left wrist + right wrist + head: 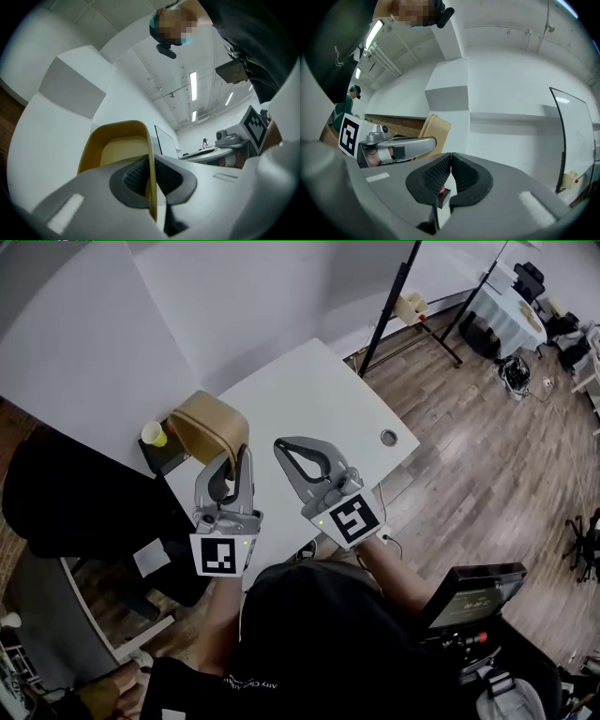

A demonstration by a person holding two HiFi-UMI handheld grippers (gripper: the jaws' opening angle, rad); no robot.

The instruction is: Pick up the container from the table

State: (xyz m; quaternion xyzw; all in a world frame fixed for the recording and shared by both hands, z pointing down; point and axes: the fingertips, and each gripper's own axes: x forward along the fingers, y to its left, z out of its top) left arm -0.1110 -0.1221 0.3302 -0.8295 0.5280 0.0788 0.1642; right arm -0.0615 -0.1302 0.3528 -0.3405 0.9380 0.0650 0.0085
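The container (212,426) is a tan, rounded-rectangular tub, lifted above the white table (319,390) and tilted. My left gripper (234,457) is shut on its near rim; in the left gripper view the yellow-tan wall (151,164) is pinched between the two black pads, the open tub (115,147) beyond them. My right gripper (285,448) is shut with nothing in it, held just right of the tub. The right gripper view shows its pads (440,172) pressed together and the tub (434,132) to the left behind the left gripper.
A yellow cup (154,434) stands on a dark box (167,454) at the table's left edge. A round cable hole (389,437) lies near the table's right corner. Black cloth (84,507) covers furniture at left. Wooden floor, a black stand (389,306) and chairs lie to the right.
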